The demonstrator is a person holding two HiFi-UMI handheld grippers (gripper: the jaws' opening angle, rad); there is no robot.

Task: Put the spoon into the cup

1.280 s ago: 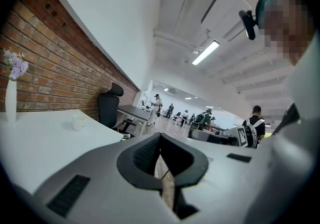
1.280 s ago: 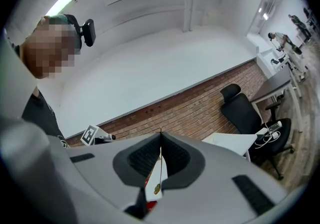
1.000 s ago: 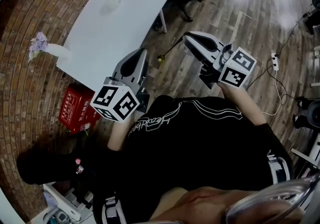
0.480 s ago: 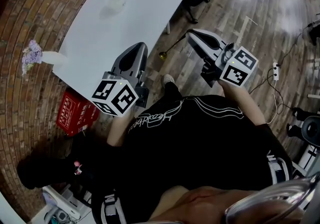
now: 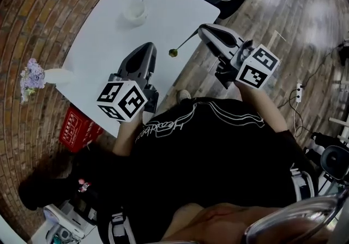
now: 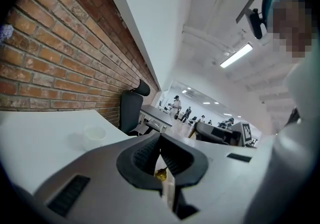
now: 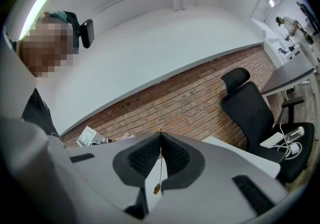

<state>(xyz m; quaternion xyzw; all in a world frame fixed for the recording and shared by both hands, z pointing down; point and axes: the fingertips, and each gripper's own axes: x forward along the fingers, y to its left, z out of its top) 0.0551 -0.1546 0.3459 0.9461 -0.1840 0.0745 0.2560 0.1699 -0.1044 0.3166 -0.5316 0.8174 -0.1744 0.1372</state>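
Right gripper (image 5: 203, 30) is clamped on the handle of the spoon (image 5: 182, 43). The spoon bowl hangs over the near edge of the white tabletop (image 5: 98, 46). The cup (image 5: 134, 11) stands at 11 o'clock from the bowl, well apart. Left gripper (image 5: 148, 47) is closed and empty, at 9 o'clock of the bowl.

Slim gold spoon (image 5: 185, 42) aloft; pale cup (image 5: 134, 12) upright on white table (image 5: 103, 46).

An open-plan office is pictured: a white table (image 5: 109, 46) is set against a brick wall (image 6: 55, 62), black swivel chairs (image 7: 252, 107) are placed by desks (image 6: 156, 119), and people (image 6: 176, 105) are gathered farther back under ceiling strip lights (image 6: 235, 55), above a wood-plank floor (image 5: 305, 13).
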